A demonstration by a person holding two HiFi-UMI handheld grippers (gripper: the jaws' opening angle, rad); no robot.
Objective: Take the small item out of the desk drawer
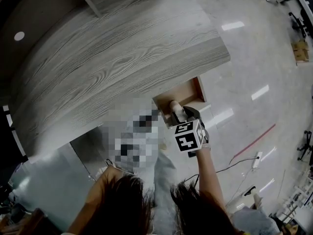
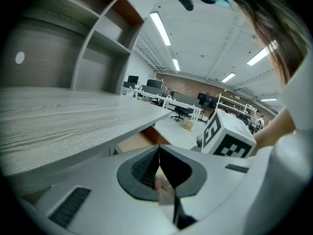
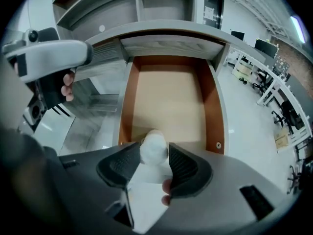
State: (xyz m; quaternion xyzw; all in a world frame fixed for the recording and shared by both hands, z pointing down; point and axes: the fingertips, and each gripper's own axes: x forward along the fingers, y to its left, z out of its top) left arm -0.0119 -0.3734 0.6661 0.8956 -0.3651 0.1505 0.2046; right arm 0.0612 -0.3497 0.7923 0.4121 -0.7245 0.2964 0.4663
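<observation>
Small white item (image 3: 154, 145) sits between right tool's (image 3: 154, 153) wide jaws in drawer (image 3: 168, 102) beneath grey woodgrain desk (image 1: 107, 62); left tool (image 2: 157, 153) closed.

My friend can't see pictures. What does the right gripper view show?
A small white rounded item sits between the right gripper's open jaws, at the front of an open desk drawer. The drawer has orange-brown sides and a tan bottom, and sits under a grey wood-grain desktop.

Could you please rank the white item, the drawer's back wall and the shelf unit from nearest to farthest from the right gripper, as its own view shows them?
1. white item, between the jaws.
2. drawer's back wall, straight ahead.
3. shelf unit, top of view, farthest back.
</observation>
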